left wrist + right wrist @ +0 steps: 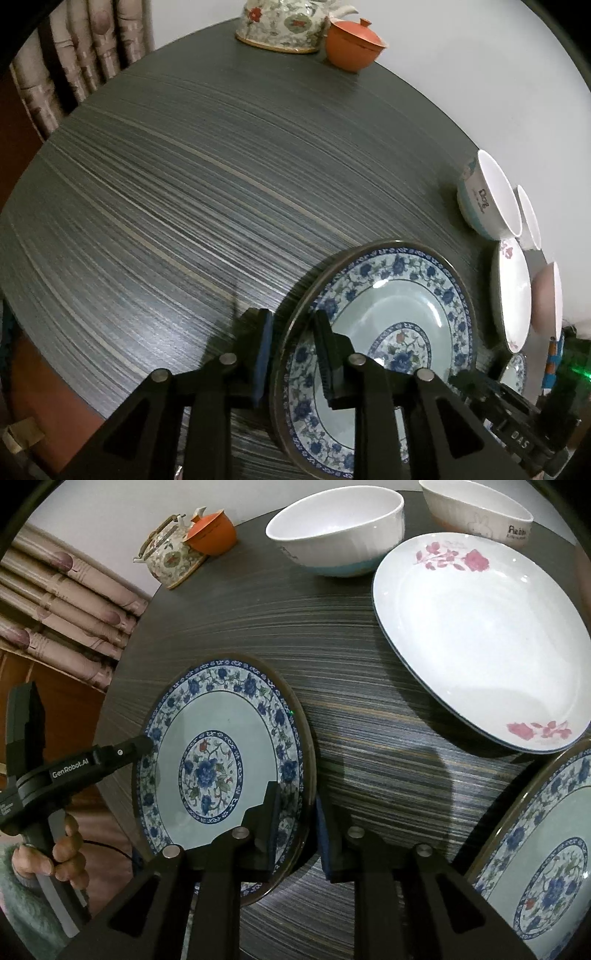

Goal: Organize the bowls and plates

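Plate (221,753) — blue floral rim, celadon centre.

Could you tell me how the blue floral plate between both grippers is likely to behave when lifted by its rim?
The plate looks glazed, so its rim may slip between the fingers. It seems rigid and breakable. Gripped only at the edge, it may tilt.

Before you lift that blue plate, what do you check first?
1. Left gripper straddles the blue plate rim, one finger inside and one outside: ok.
2. Right gripper straddles the same plate's other side: ok.
3. Pads pressing the rim firmly: cannot tell.
4. Pink plate apart from the blue plate: ok.
5. Room on the right: not ok, probably; the second blue plate lies close beside the right gripper.
6. Bare table to the left for setting down: ok.
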{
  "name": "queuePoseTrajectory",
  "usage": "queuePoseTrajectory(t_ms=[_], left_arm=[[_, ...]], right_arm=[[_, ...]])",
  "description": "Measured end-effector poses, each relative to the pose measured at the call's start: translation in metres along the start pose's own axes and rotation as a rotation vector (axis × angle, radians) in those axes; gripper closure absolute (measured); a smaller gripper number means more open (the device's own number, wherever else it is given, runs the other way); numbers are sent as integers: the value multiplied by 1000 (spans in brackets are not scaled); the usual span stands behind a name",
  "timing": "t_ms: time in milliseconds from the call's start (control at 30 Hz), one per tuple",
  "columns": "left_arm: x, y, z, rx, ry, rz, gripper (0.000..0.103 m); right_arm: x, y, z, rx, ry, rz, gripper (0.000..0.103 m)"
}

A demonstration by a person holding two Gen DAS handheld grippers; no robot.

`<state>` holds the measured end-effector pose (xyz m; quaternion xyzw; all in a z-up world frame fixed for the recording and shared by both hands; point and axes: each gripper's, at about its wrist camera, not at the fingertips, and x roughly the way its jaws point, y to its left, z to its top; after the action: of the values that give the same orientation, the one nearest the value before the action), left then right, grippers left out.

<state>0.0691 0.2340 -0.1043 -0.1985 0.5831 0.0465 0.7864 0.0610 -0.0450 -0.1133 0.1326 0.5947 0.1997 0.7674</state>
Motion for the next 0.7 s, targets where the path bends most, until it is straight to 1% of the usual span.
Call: queuePoseTrajectory(t_ms=[33, 100, 200, 267, 333, 367, 400, 533, 700], left_arm=[[-2, -1, 0, 1, -11, 19, 79], [-7, -1, -2, 4, -29, 43, 75], [-14, -4, -4, 2, -51, 72, 69], [-23, -12, -9, 20, -82, 86, 69], [-31, -20, -13, 44, -110, 94, 65], [-35, -27, -17, 56, -123, 100, 62], [-38, -33, -20, 68, -134, 102, 62], [-50, -67, -40, 143, -164, 74, 61], [-58, -111, -65, 223, -170, 24, 59]], right_arm=[[0, 1, -1, -4, -1, -3, 77], [-2, 1, -1, -6, -7, -14, 73], [-8, -2, -3, -4, -23, -21, 72], [-13, -5, -5, 0, -36, -27, 71], [-19, -7, -7, 3, -51, -48, 71], [-23, -8, -9, 3, -61, -53, 71], [-27, -8, -11, 3, -69, -53, 71], [-47, -4, -20, -19, -118, -100, 71], [-75, 2, -32, -77, -194, -159, 70]])
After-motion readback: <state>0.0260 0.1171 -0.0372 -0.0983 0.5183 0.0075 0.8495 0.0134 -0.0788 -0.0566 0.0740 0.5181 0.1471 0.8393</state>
